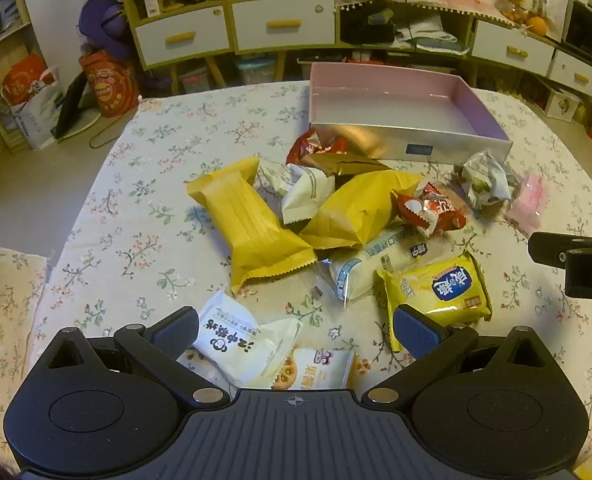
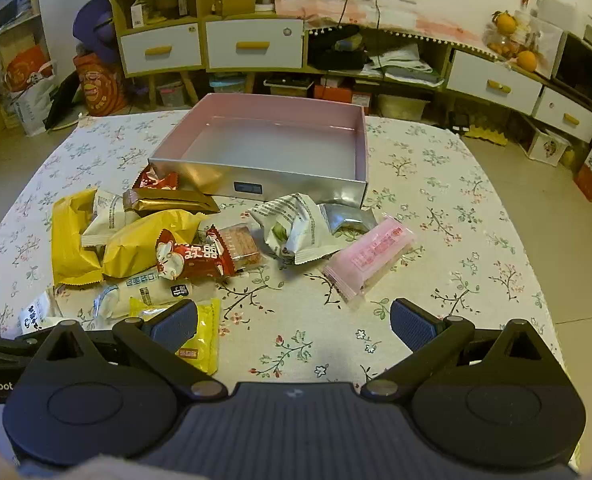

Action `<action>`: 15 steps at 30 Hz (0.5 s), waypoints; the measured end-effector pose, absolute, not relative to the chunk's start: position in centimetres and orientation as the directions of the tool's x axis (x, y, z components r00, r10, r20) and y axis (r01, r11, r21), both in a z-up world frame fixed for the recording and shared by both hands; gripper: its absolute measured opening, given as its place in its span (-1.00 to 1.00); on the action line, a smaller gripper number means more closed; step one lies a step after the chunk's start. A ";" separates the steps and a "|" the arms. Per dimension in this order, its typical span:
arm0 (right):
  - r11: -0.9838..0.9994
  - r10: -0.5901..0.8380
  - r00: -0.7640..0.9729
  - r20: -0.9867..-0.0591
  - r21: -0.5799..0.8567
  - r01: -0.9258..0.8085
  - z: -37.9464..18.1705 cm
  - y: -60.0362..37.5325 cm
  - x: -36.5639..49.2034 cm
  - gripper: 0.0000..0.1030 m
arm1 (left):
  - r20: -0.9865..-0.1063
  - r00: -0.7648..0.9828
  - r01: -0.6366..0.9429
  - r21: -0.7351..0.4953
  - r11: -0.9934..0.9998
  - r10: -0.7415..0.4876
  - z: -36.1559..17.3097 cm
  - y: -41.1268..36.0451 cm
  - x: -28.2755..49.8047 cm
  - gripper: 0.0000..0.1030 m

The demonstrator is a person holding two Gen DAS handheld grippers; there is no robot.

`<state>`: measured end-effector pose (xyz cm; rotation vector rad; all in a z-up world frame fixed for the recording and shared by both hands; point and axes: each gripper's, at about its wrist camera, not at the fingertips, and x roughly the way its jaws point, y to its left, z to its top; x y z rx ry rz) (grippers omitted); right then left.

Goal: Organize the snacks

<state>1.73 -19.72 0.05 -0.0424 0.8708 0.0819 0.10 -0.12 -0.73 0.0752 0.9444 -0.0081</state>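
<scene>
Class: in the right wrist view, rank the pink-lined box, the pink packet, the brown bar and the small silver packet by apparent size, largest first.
1. Pink-lined box, clearly largest.
2. Pink packet and brown bar: look about equal, so unranked.
3. Small silver packet, though partly hidden.

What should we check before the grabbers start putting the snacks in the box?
1. Left gripper open with nothing in it: ok.
2. Right gripper open with nothing in it: ok.
3. Pink-lined box open on top, nothing in it: ok.
4. Snacks within sight on the flowered cloth, none in the box: ok. The pink packet lies alone, easy to grab.
5. Yellow packets piled with others overlapping: not ok for a clean pick.
6. Whether any wrapper is torn: cannot tell.
</scene>
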 end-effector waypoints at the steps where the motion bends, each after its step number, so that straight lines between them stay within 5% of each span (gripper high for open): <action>1: 0.996 0.054 0.641 -0.766 -0.004 -0.089 0.0 -19.7 1.7 1.00 | -0.810 0.586 0.040 0.061 0.997 0.026 -0.7 -0.1 0.1 1.00; 15: 0.996 0.055 0.641 -0.765 -0.005 -0.092 0.2 -19.7 1.7 1.00 | -0.809 0.588 0.040 0.062 0.997 0.027 -0.7 -0.1 0.1 1.00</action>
